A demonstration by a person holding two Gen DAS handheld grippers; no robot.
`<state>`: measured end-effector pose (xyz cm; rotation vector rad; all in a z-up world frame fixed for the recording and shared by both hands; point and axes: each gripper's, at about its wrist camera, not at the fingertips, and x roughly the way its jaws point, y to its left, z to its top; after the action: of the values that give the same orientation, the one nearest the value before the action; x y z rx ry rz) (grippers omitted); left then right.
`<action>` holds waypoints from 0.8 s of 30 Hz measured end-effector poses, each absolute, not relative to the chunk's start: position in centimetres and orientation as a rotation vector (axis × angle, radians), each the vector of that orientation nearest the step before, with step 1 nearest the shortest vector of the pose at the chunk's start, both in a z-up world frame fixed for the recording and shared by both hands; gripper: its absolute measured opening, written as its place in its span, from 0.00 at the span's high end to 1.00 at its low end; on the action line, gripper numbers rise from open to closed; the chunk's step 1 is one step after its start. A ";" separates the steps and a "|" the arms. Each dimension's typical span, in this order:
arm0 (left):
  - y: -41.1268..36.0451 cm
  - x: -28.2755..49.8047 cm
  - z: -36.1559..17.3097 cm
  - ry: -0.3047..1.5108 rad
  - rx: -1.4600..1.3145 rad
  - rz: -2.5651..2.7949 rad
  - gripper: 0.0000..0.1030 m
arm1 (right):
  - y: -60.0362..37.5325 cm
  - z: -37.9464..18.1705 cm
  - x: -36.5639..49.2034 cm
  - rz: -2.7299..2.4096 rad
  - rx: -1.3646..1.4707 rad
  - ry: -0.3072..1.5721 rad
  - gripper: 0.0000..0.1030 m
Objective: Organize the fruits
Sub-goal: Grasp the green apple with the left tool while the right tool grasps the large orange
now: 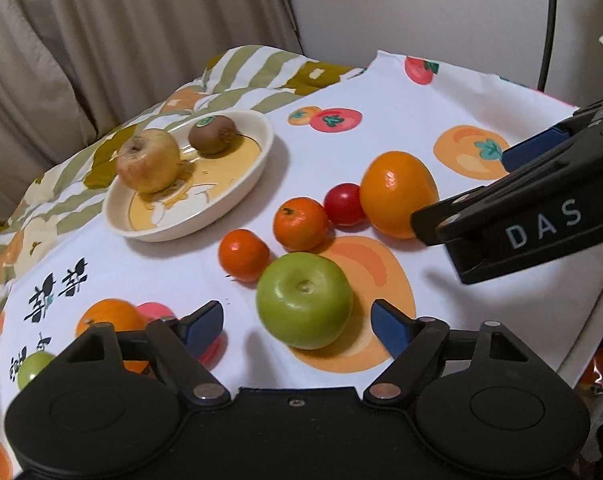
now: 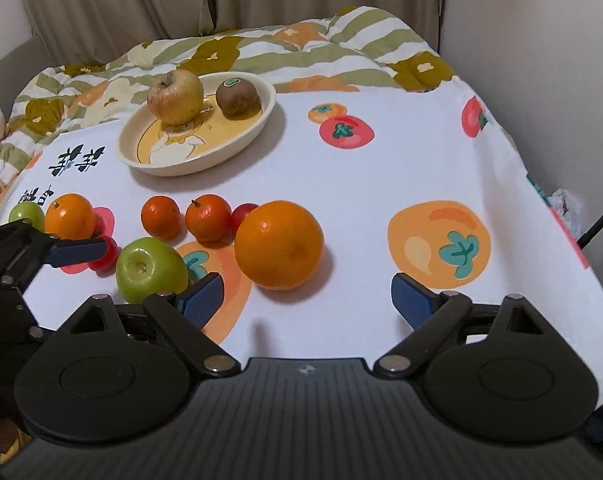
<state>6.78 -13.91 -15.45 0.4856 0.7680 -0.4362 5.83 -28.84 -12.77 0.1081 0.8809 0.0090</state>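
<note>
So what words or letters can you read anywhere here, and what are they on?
"DAS": white letters on the side of the right gripper, seen from the left wrist camera.
Black brush characters on the white tablecloth: large, but I cannot read them for certain.
Green sticker on the kiwi in the plate: print too small to read.
Small emblem on the right gripper's body: too small to read.

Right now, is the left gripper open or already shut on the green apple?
Open. The left gripper has its blue pads spread on either side of the green apple, which sits on the tablecloth.
</note>
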 end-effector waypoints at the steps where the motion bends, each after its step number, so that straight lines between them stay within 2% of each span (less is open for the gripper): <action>1: -14.0 6.9 -15.6 0.771 0.490 -0.437 0.23 | -28.9 -12.9 5.9 0.010 0.113 0.884 0.00; 4: -14.5 7.3 -16.0 0.777 0.497 -0.437 0.30 | -28.9 -13.5 6.4 0.009 0.122 0.897 0.00; 8: -14.9 7.7 -16.1 0.779 0.495 -0.432 0.33 | -29.0 -13.8 6.9 0.010 0.123 0.900 0.00; 11: -15.1 7.8 -16.0 0.776 0.492 -0.423 0.44 | -29.1 -13.9 7.2 0.016 0.128 0.901 0.00; 24: -14.6 8.2 -15.7 0.798 0.457 -0.428 0.44 | -28.7 -14.7 9.5 0.066 0.126 0.923 0.06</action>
<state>8.16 -14.63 -15.74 0.4566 0.7983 -0.4280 9.53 -28.66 -14.68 0.1257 0.9234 0.0661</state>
